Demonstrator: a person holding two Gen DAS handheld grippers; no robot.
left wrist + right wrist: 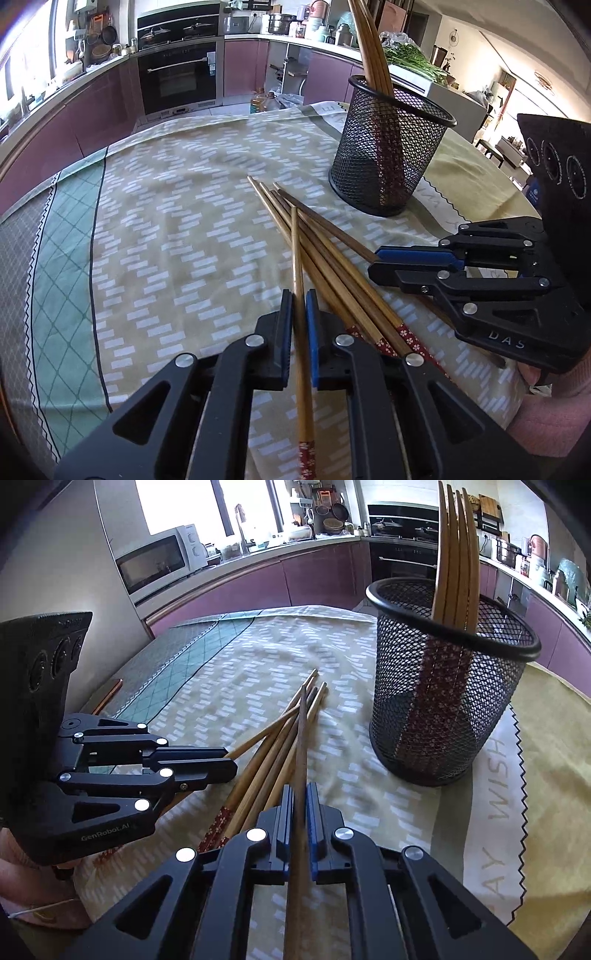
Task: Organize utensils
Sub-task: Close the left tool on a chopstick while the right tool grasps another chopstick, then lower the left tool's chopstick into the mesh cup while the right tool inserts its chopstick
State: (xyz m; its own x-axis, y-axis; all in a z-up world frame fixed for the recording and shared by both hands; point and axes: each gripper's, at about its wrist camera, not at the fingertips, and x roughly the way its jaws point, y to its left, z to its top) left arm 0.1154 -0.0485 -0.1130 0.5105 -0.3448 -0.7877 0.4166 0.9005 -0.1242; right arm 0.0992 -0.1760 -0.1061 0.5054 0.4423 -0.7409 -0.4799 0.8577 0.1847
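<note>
Several wooden chopsticks [325,254] with red flowered ends lie in a loose pile on the tablecloth, seen also as the pile [266,749] in the right wrist view. My left gripper [299,299] is shut on one chopstick [297,258] that runs up between its pads. My right gripper [300,794] is shut on another chopstick [302,738]; it shows from the side [376,264] at the pile's right. The left gripper [231,760] appears at the pile's left. A black mesh holder [388,155] [447,686] stands beyond the pile with several chopsticks [369,44] upright in it.
The patterned tablecloth [166,221] covers the table; its green checked band [62,258] runs along the left. A printed mat [498,812] lies under the holder. Purple kitchen cabinets [110,103], an oven [177,77] and a microwave [155,561] stand behind.
</note>
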